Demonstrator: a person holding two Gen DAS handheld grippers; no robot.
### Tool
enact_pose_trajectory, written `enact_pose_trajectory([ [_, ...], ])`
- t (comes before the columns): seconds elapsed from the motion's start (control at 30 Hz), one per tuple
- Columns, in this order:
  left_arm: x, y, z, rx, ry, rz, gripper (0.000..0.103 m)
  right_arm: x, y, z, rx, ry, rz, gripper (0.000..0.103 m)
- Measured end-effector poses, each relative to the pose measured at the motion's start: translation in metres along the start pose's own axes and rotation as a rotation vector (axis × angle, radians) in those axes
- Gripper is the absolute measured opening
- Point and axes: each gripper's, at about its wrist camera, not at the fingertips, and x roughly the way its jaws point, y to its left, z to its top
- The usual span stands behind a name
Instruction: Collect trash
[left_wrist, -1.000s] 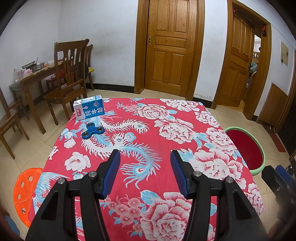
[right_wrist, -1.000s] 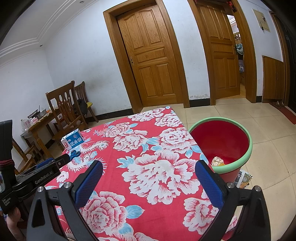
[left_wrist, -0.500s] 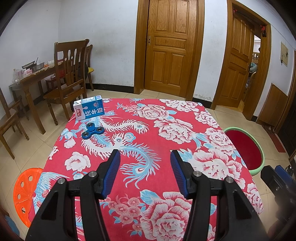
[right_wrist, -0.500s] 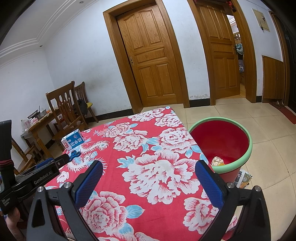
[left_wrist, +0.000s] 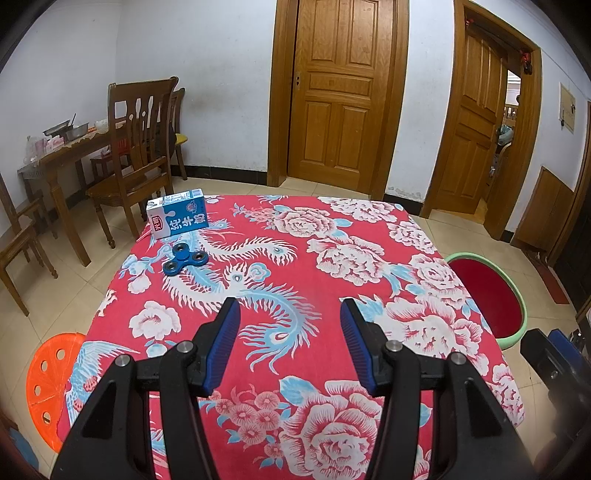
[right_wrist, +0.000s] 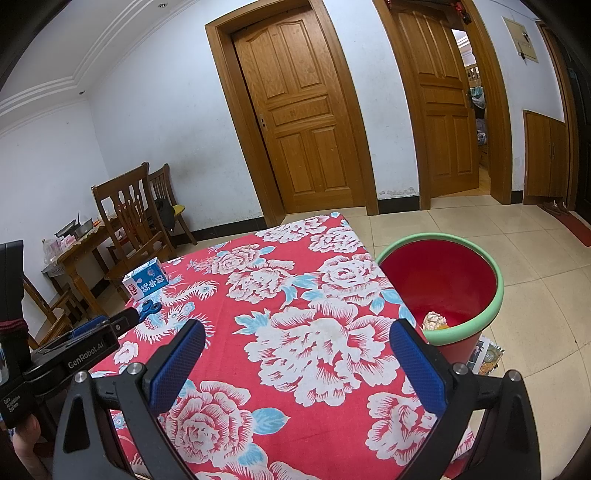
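A counter (left_wrist: 332, 236) draped in a red cloth with white flowers is filling the middle of both views. In the left wrist view, the left claw (left_wrist: 290, 349) is sitting at the bottom centre of the frame, its two blue-padded fingers spread apart with nothing between them, hovering over the near part of the cloth. A blue and white milk carton (left_wrist: 177, 218) is lying on its side in the upper left of the cloth, at the far left corner, well apart from the left claw. Just below it in the frame, a blue fidget spinner (left_wrist: 185, 259) is resting flat on the cloth, between the carton and the claw but nearer the carton.

In the right wrist view, the right claw (right_wrist: 297, 367) is occupying the bottom of the frame, its fingers spread wide and gripping nothing. A red bin with a green rim (right_wrist: 495, 291) is standing on the floor at the right of the frame, beside the counter edge, with a pale crumpled scrap (right_wrist: 435, 320) lying inside it. The carton (right_wrist: 145, 282) is showing at the left of that frame, far from the right claw.
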Motion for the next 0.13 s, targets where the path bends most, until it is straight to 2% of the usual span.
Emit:
enact_pose_trajectory([
  [0.13, 0.0019, -0.0006, 0.0008, 0.000, 0.010, 0.000, 0.056, 0.0003, 0.0001, -0.0003, 0.002, 0.004, 0.001, 0.102],
])
